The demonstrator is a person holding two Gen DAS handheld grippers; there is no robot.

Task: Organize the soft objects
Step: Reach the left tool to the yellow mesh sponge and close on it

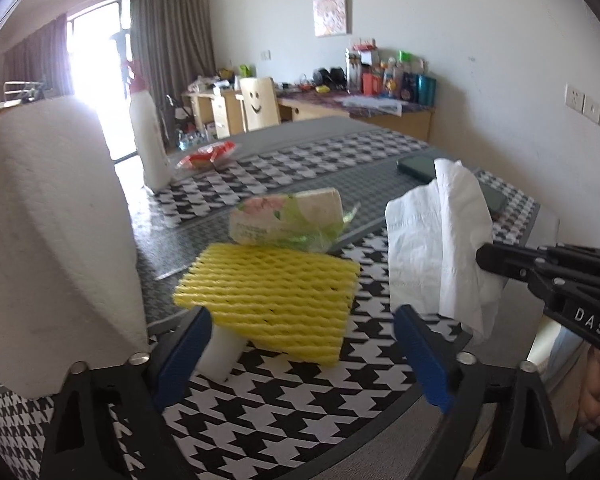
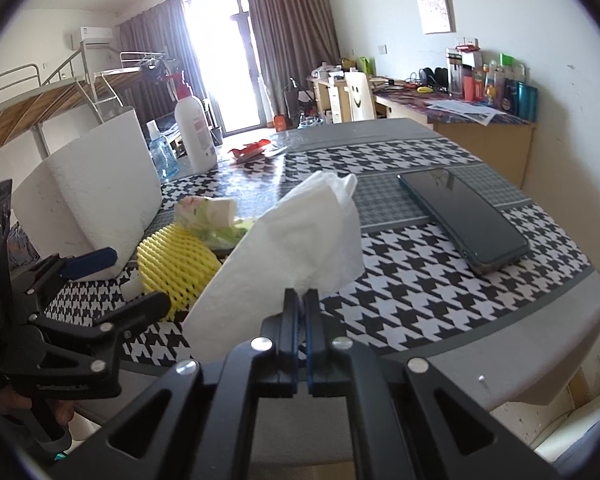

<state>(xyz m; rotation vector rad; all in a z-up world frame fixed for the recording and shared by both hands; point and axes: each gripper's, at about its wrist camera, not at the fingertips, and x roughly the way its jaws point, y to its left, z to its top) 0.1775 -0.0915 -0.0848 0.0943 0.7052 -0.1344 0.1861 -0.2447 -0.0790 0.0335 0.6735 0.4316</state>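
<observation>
1. The right tongs (image 2: pixel 301 296) are clamped together on the lower edge of a white tissue (image 2: pixel 296 240), which stands up crumpled above the pads, lifted off the surface (image 2: pixel 420 300).
2. The left tongs (image 1: pixel 300 344) stand apart with nothing pressed between the blue pads (image 1: pixel 184 356); they frame the near edge of a yellow foam net (image 1: pixel 268 292) that lies on the houndstooth cloth.
3. A small white block (image 1: pixel 222 354) sits under the near corner of the yellow foam net, just beside the left pad; the blur leaves it unclear what it is.
4. A big paper roll (image 1: pixel 56 232) stands upright to the left of the net.
5. Just behind the net lies a flowered tissue pack (image 1: pixel 288 216), its edge seemingly touching the net.
6. A dark phone (image 2: pixel 464 220) lies flat on the surface to the right.
7. Farther back stand a white bottle (image 2: pixel 194 132) and a red wrapper (image 2: pixel 252 149).
</observation>
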